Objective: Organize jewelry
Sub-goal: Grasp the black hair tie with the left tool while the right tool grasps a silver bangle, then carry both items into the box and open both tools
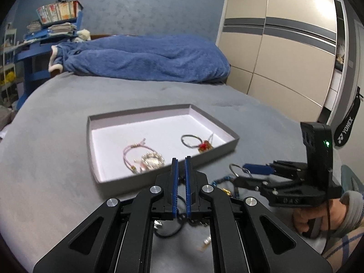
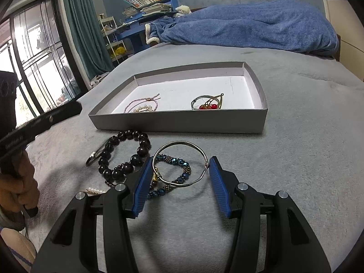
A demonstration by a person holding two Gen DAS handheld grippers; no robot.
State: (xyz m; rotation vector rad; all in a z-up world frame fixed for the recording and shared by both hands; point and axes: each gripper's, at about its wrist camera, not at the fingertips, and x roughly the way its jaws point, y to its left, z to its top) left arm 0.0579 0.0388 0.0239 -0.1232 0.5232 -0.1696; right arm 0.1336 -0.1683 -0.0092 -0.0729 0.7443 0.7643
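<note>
Grey card forms the shallow tray [image 2: 177,122] lying on the grey bed [image 2: 295,147], across the middle of the right wrist view. Its white floor carries two small clusters: toward the left a pink cord bracelet [image 2: 141,101] touching a pearl bracelet [image 2: 142,109], and toward the right a thin metal ring [image 2: 200,101] against a gold teardrop pendant with red beads [image 2: 210,105].

Outside the tray, in the lower middle of that view, more jewelry lies on the bed: one silver bangle [image 2: 182,162], one blue bead bracelet [image 2: 175,173] under it, one string of large dark beads [image 2: 127,157] to their left, a dark oval piece [image 2: 95,154] at the beads' left edge, and a small pearl pin [image 2: 95,191] lower left.

The right tongs [image 2: 180,182] stand half spread, one blue pad on either side of the silver bangle; the left pad touches its rim, while the right pad sits just beside the wire knot, and whether it presses there cannot be told.

In the left wrist view the left tongs [image 1: 181,182] are clenched near the tray's front wall. A thin dark loop [image 1: 173,225] shows below the pads; whether it is pinched cannot be told. A hand [image 1: 318,218] at lower right holds the other tool.
</note>
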